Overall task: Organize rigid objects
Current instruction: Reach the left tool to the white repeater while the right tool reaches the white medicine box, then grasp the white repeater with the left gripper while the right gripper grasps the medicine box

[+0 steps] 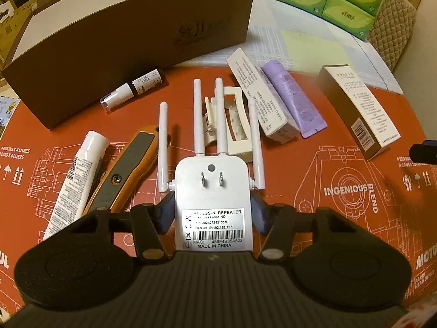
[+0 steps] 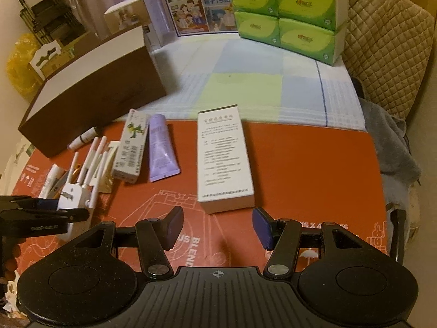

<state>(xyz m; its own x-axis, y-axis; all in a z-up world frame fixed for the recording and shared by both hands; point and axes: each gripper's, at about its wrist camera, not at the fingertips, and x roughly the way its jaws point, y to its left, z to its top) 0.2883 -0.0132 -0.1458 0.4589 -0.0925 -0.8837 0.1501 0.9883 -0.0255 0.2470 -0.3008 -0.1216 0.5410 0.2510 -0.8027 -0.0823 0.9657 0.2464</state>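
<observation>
Left hand-held gripper closed on the wireless repeater; right one empty, short of the tall carton.

The left hand-held gripper (image 1: 213,213) has its blue pads against both sides of the white wireless repeater (image 1: 211,191), low on the body, label and plug prongs facing up, above the red desk mat (image 1: 341,191). The right hand-held gripper (image 2: 218,227) stands half-spread with nothing between its pads, just short of the white-and-brown carton (image 2: 224,161). The brown storage box (image 1: 131,41) waits behind. Risks, as I judge them: the grip sits at the repeater's bottom end, so the body could pivot or slip between the pads; its four antennas reach over the cream hair claw (image 1: 235,120) and beside the orange utility knife (image 1: 131,169), and could snag or drag either when lifted.
</observation>
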